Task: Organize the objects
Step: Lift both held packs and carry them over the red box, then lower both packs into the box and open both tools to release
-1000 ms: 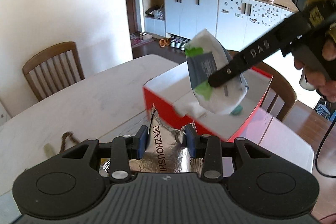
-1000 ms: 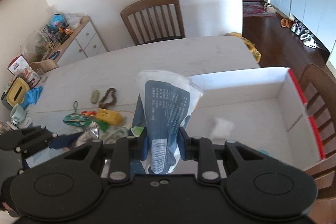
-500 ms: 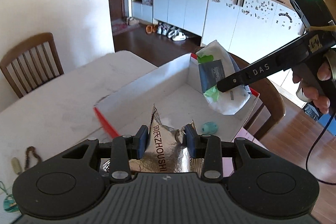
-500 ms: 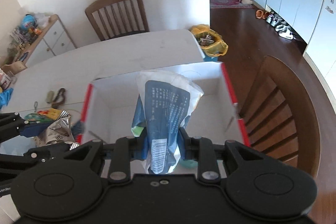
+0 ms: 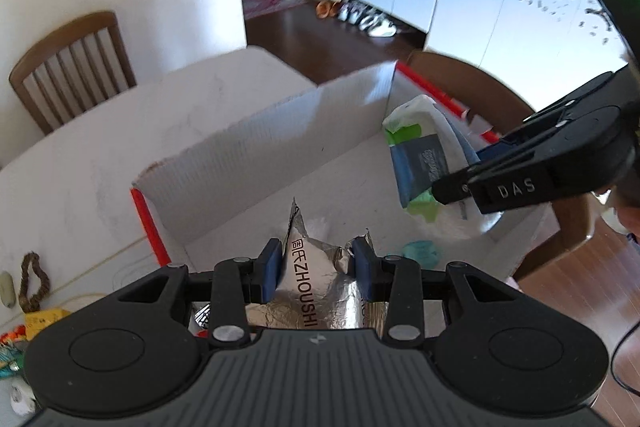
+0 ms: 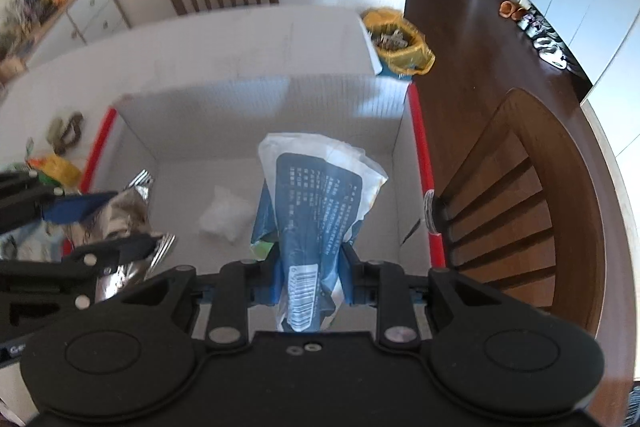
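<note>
A white, red-edged box [image 6: 416, 155] fills mid-frame. Above its floor a white-and-blue pouch [image 6: 320, 203] is clamped in the right gripper [image 6: 308, 275], and a silver foil bag [image 5: 320, 267] in the left gripper [image 5: 316, 267]. Depositing appears in hand; lowering and release seem called for next.

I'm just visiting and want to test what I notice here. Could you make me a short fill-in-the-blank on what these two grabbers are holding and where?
1. The left gripper has its jaws shut on a crumpled ____ foil bag.
2. The right gripper holds a white and ____ packet.
3. Both hang over an open cardboard box with ____ edges.
4. Beyond the table stands a wooden ____.

Missing words: silver; blue; red; chair
</note>
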`<action>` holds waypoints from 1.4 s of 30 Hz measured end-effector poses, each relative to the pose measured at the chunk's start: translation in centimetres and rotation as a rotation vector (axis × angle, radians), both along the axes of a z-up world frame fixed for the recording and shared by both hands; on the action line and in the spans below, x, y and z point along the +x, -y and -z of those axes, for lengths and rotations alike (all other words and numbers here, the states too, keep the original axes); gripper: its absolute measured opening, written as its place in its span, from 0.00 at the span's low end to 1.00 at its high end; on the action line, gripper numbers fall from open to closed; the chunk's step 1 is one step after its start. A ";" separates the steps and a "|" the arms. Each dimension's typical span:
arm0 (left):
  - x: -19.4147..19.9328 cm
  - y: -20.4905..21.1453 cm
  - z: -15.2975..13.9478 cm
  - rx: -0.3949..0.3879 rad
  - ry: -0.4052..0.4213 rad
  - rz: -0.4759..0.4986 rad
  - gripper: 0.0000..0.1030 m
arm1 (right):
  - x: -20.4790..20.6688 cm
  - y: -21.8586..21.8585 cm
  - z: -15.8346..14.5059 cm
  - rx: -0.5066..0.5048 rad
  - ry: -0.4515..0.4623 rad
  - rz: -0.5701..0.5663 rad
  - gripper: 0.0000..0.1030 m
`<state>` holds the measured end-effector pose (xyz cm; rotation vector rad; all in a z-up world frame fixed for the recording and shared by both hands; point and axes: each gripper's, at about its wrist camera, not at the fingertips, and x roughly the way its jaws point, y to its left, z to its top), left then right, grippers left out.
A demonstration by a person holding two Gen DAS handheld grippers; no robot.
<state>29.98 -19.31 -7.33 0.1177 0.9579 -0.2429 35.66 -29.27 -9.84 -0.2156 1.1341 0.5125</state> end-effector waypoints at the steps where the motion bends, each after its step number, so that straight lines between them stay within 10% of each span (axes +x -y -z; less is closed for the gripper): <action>1: 0.3 0.2 0.4 0.008 -0.010 -0.006 0.36 | 0.3 -0.1 0.5 -0.012 -0.011 -0.012 0.25; 21: 3.4 1.7 5.5 0.079 -0.184 -0.082 0.36 | 3.8 -2.0 5.3 -0.094 -0.080 -0.111 0.26; 42: 2.6 1.4 3.1 0.056 -0.136 -0.045 0.43 | 3.4 -0.4 2.1 -0.031 -0.047 -0.104 0.43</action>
